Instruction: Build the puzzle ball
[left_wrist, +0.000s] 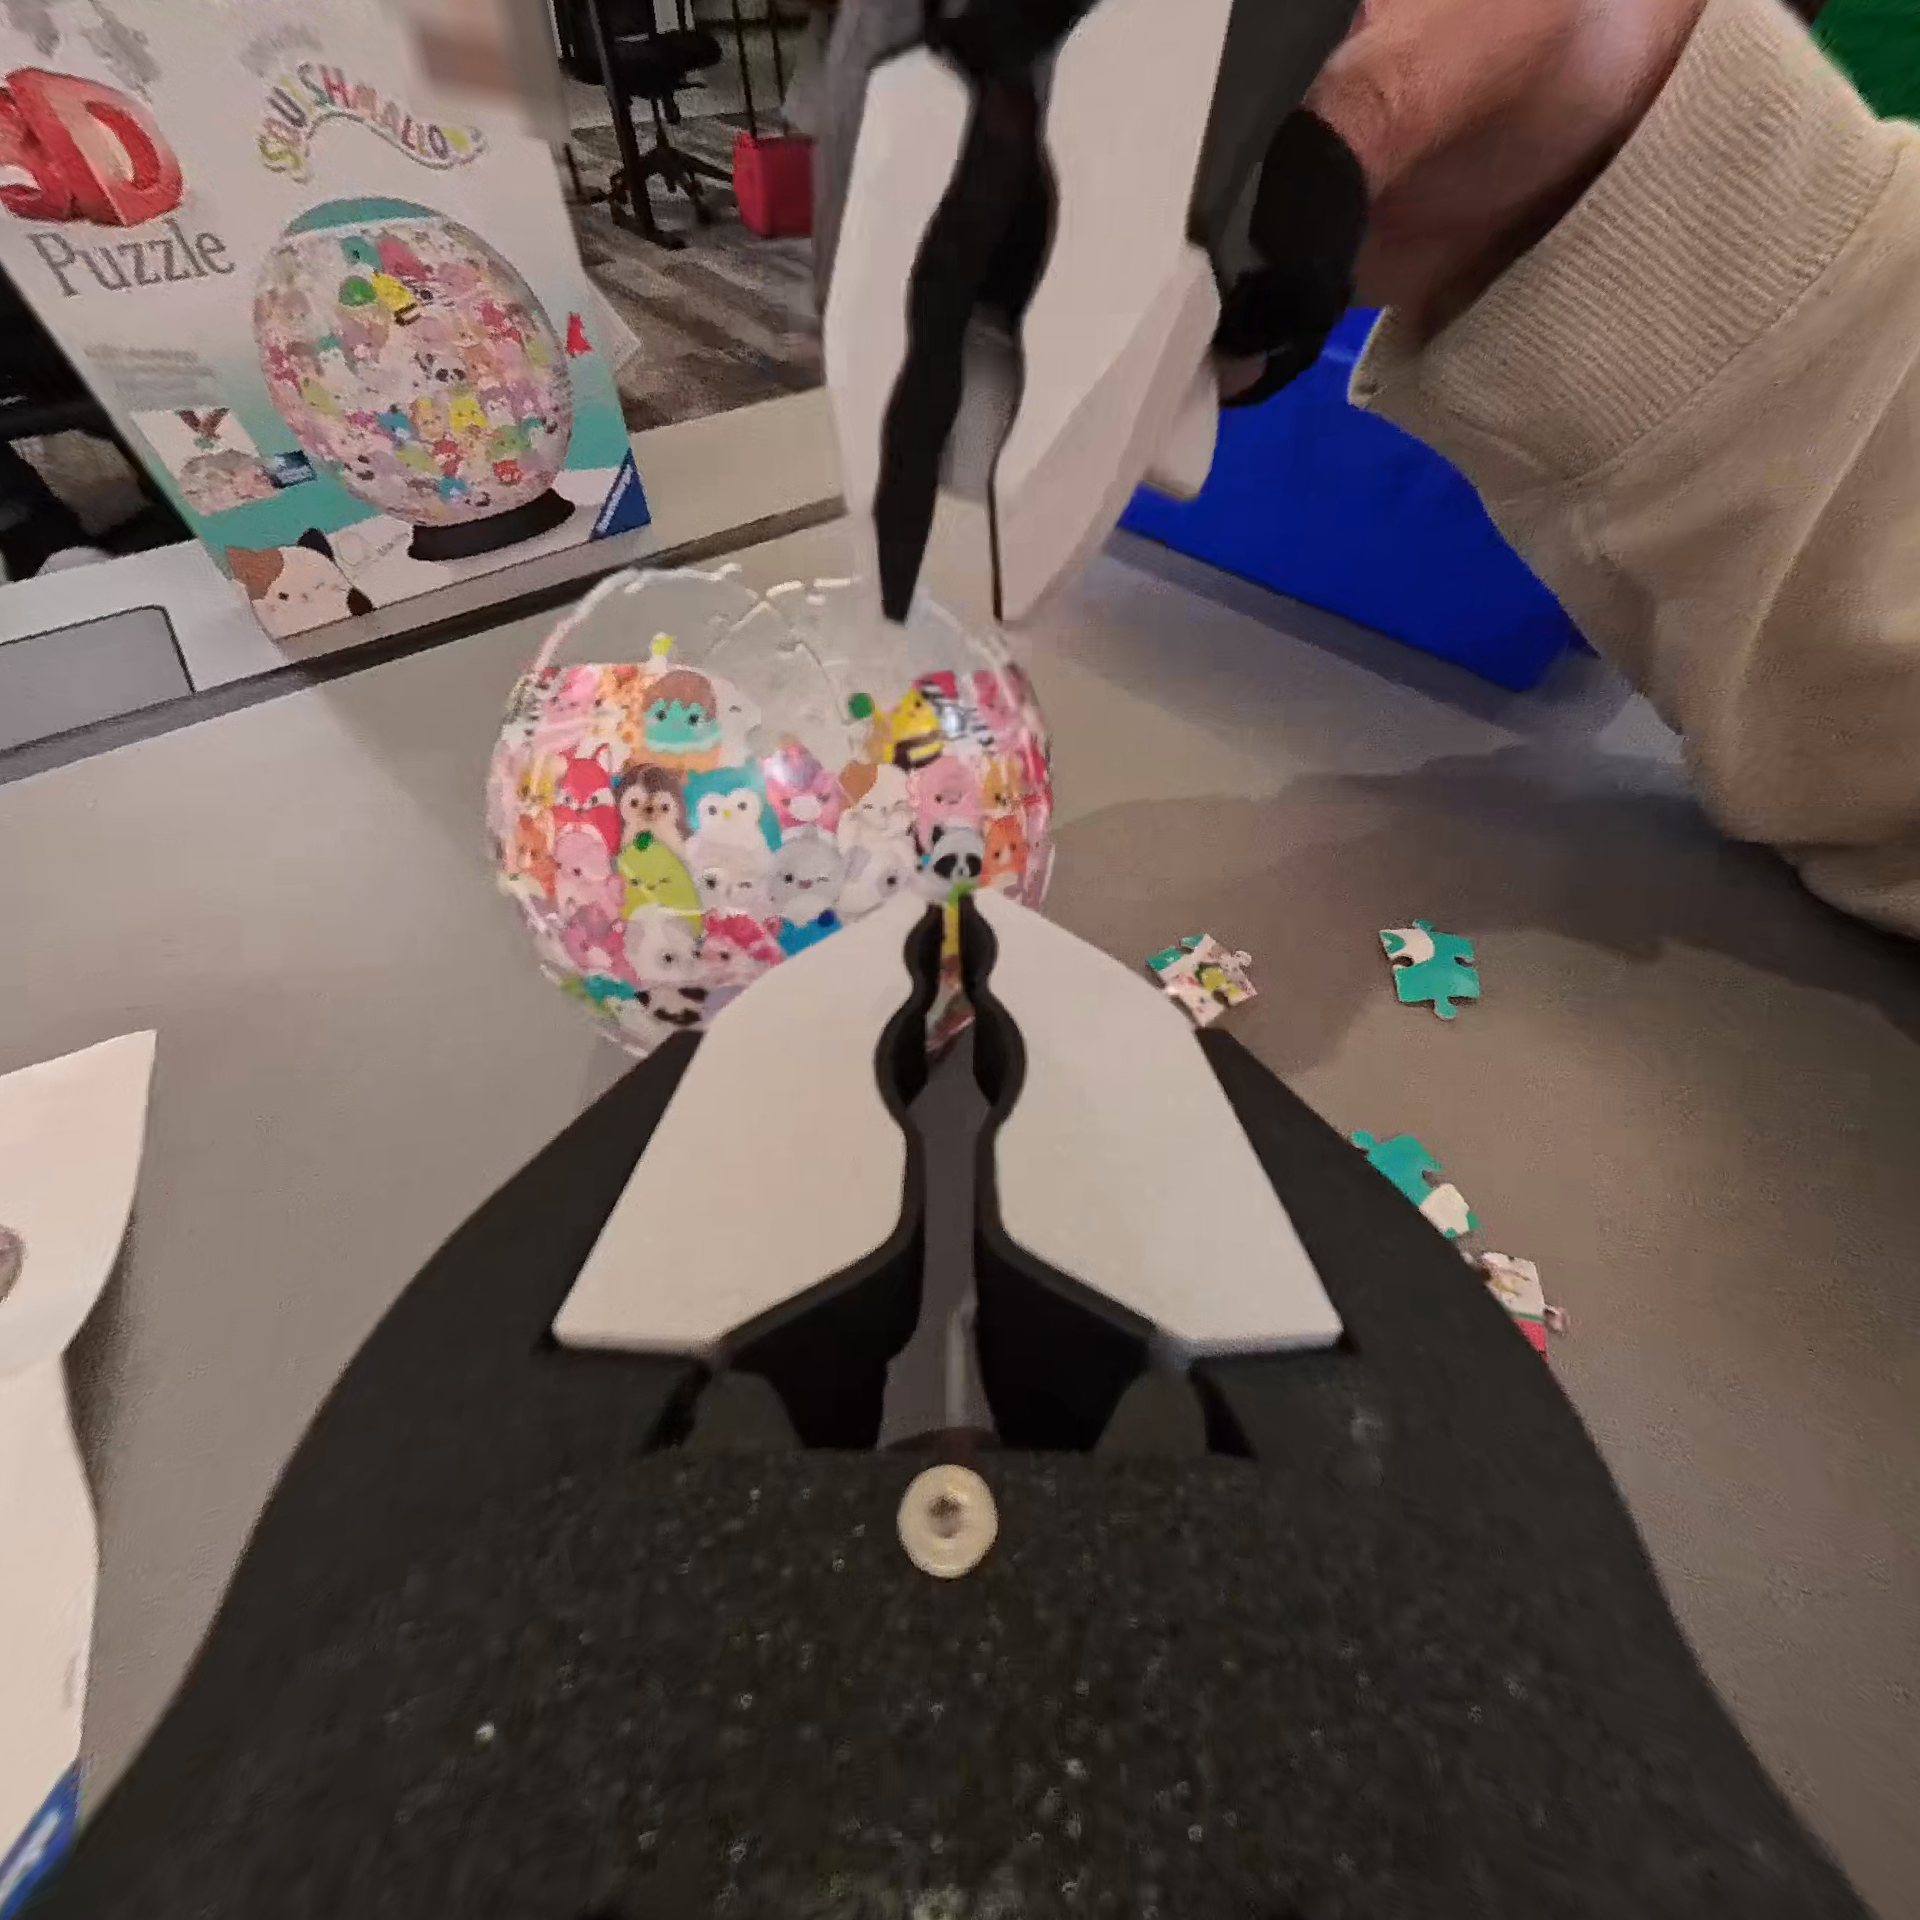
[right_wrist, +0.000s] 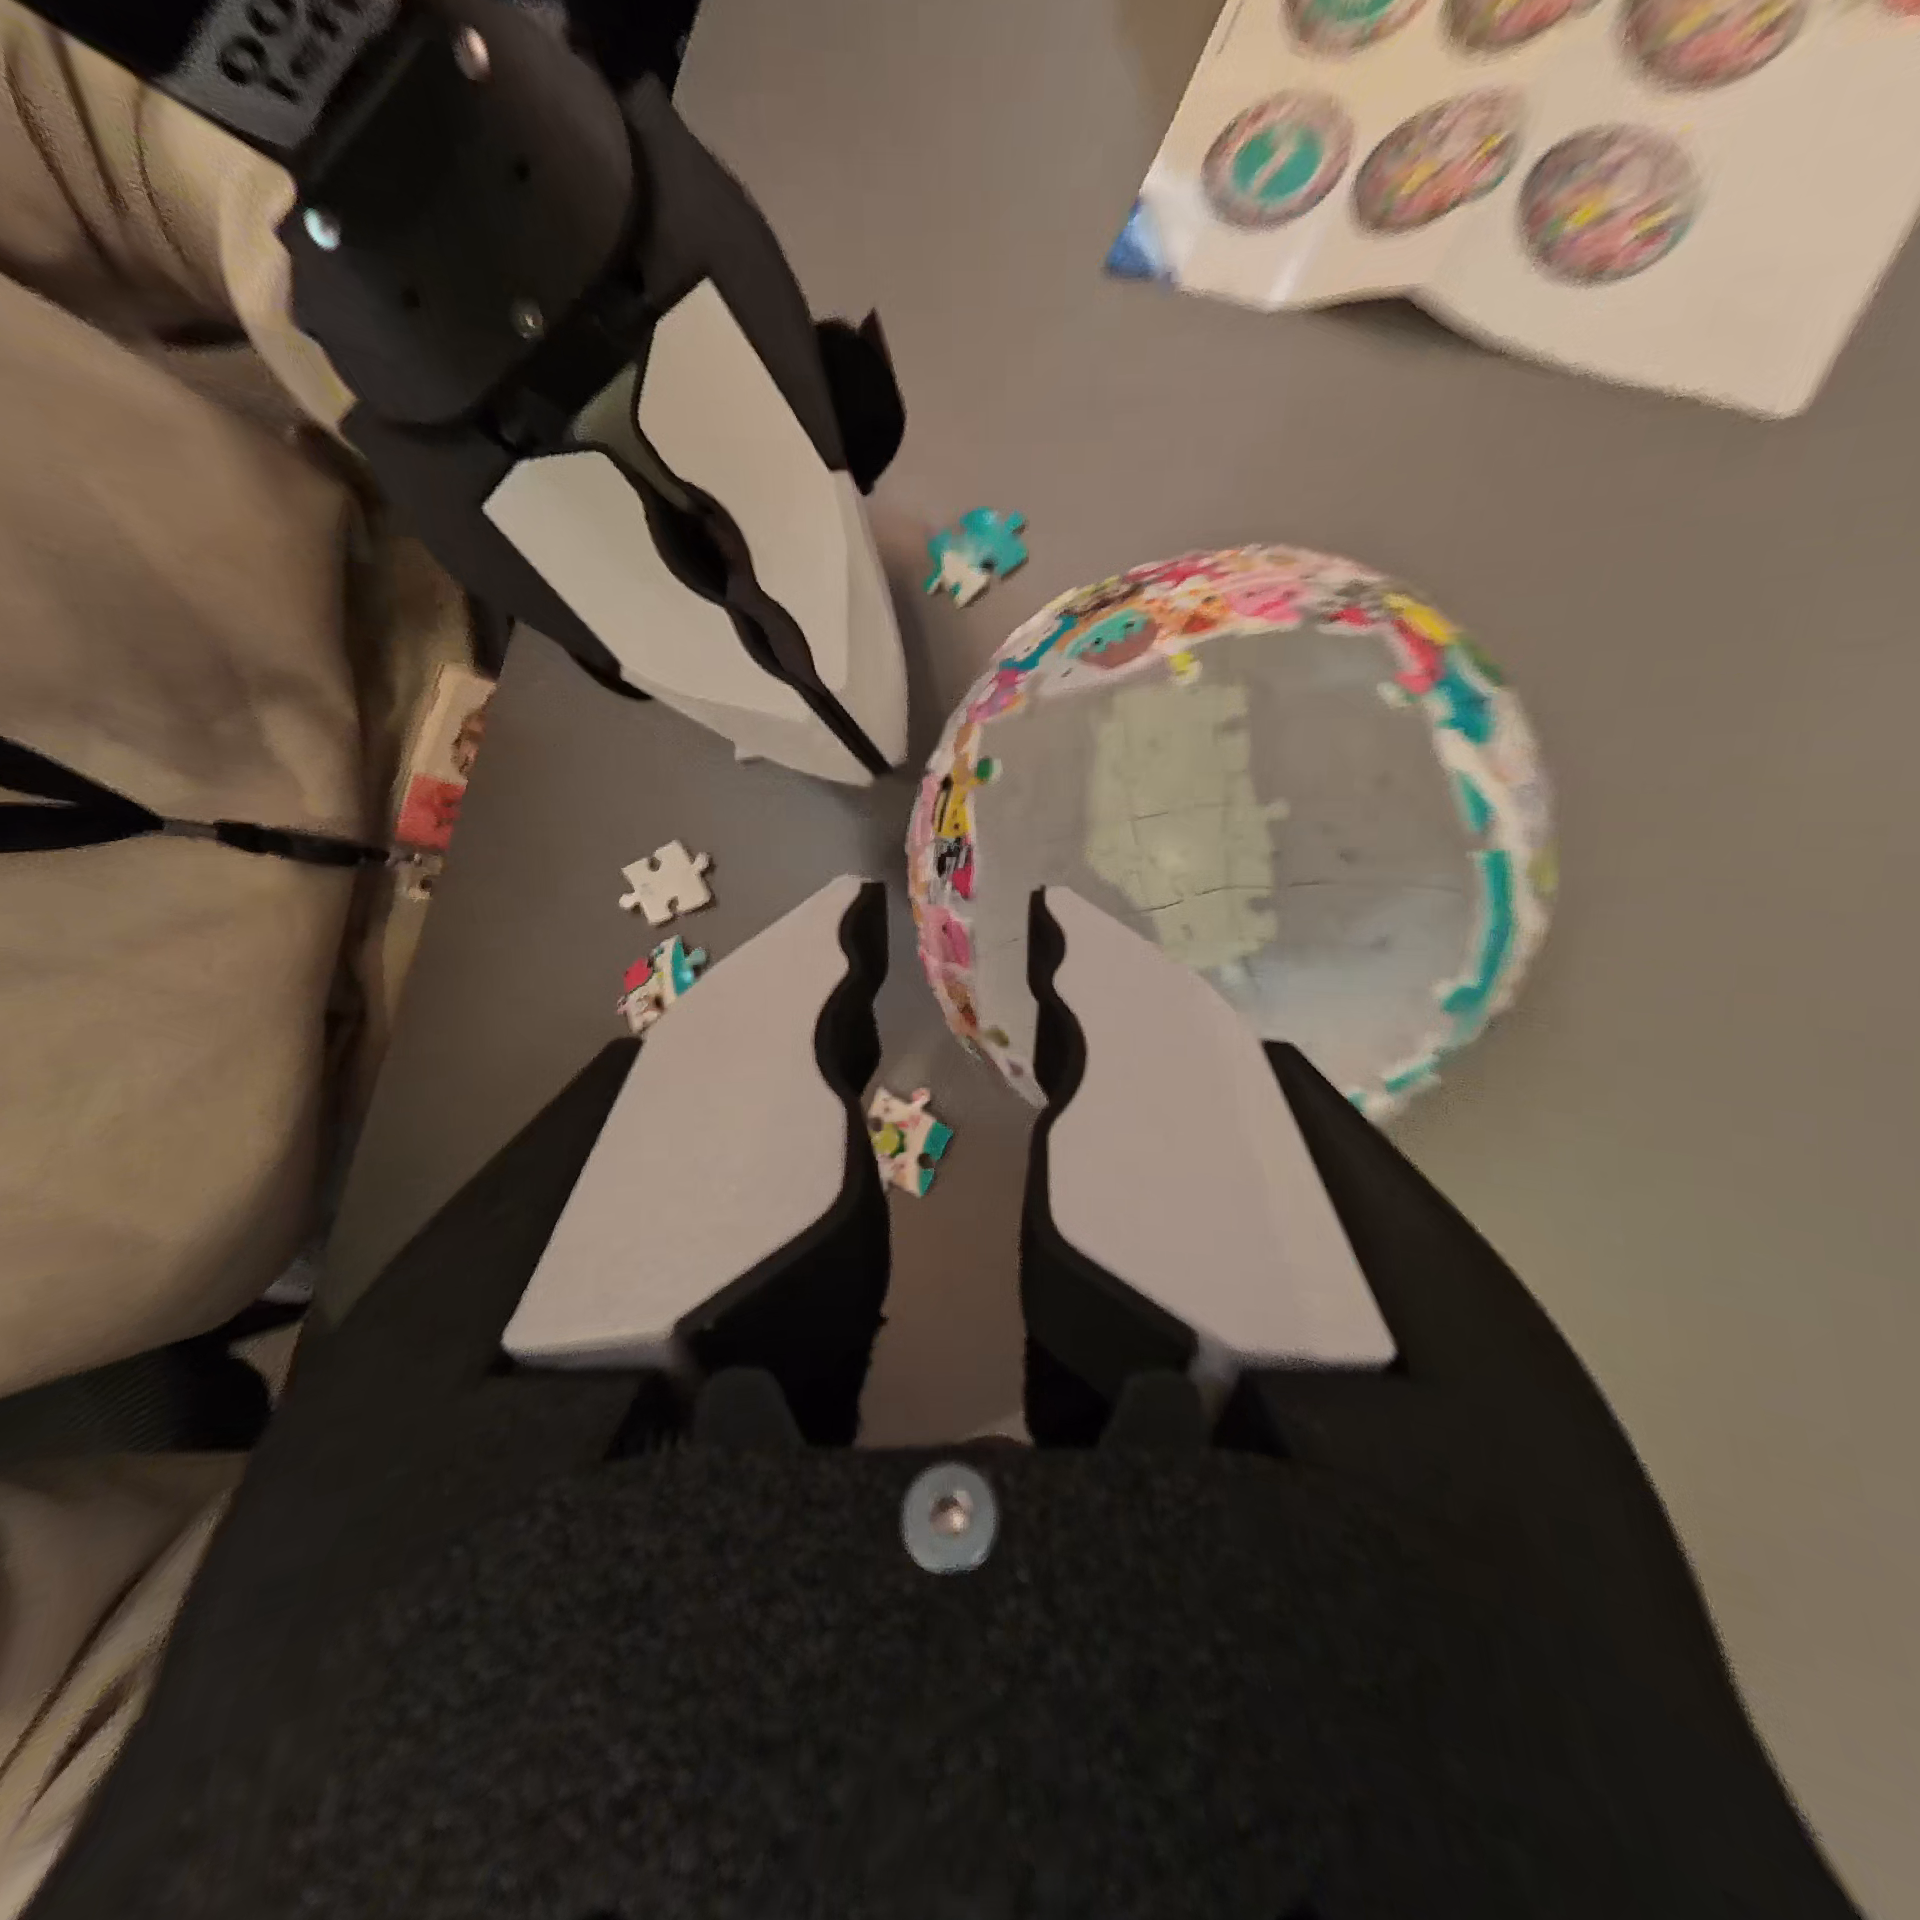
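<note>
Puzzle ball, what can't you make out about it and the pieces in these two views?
- Left wrist view: the left gripper covers the puzzle ball's lower front; the colourful sliver between its fingers may be a held piece or the ball behind.
- Right wrist view: the right gripper hides the near rim; motion blur smears the inside.
- Instruction sheet: blurred, cut by the top edge.

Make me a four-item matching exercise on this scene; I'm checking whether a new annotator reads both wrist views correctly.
Things:
1. puzzle ball
2. left gripper
3. right gripper
4. puzzle box

States or places:
A. fingers apart, straddling the ball's open rim from above
B. standing upright behind the ball
C. unfinished, open on top
D. fingers nearly closed, tips at the ball's side

Pairs: 1-C, 2-D, 3-A, 4-B
</note>
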